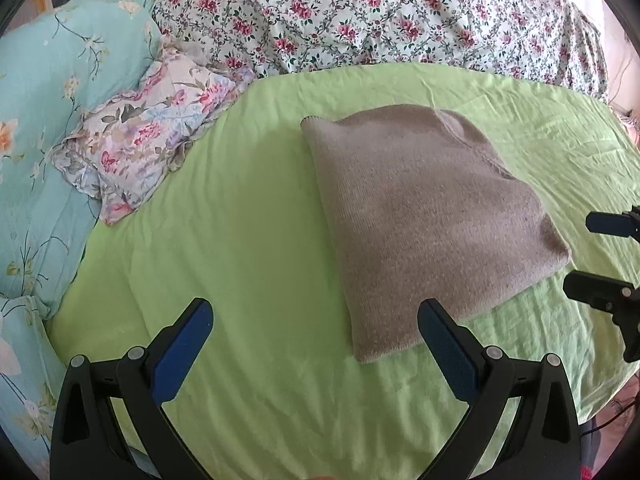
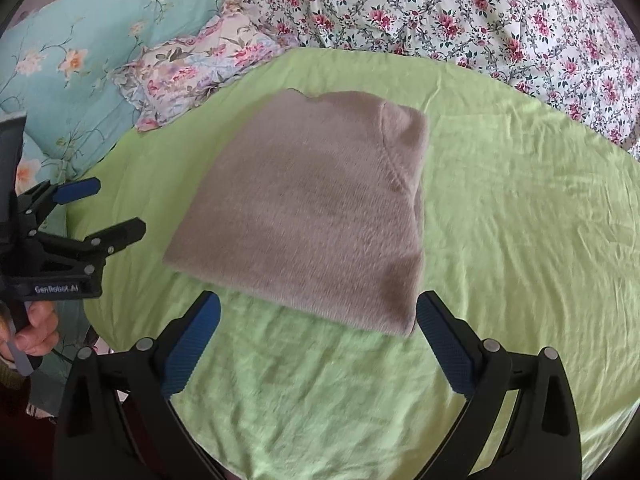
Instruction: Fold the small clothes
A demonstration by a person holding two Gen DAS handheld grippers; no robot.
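Under the folded sweater [image 1: 424, 216], its sleeves are probably tucked, unseen.

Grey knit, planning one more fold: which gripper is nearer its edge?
Right, probably. The right gripper frames the grey knit at its near edge; the left gripper mostly faces bare green sheet.

the grey-brown knit garment [image 1: 424, 216] [image 2: 316, 208] is lying folded into a compact, roughly rectangular bundle, flat on the green sheet [image 1: 240, 248] [image 2: 520, 240]. it is sitting near the sheet's middle, its ribbed edge showing along one side and a curved seam crossing its far corner.
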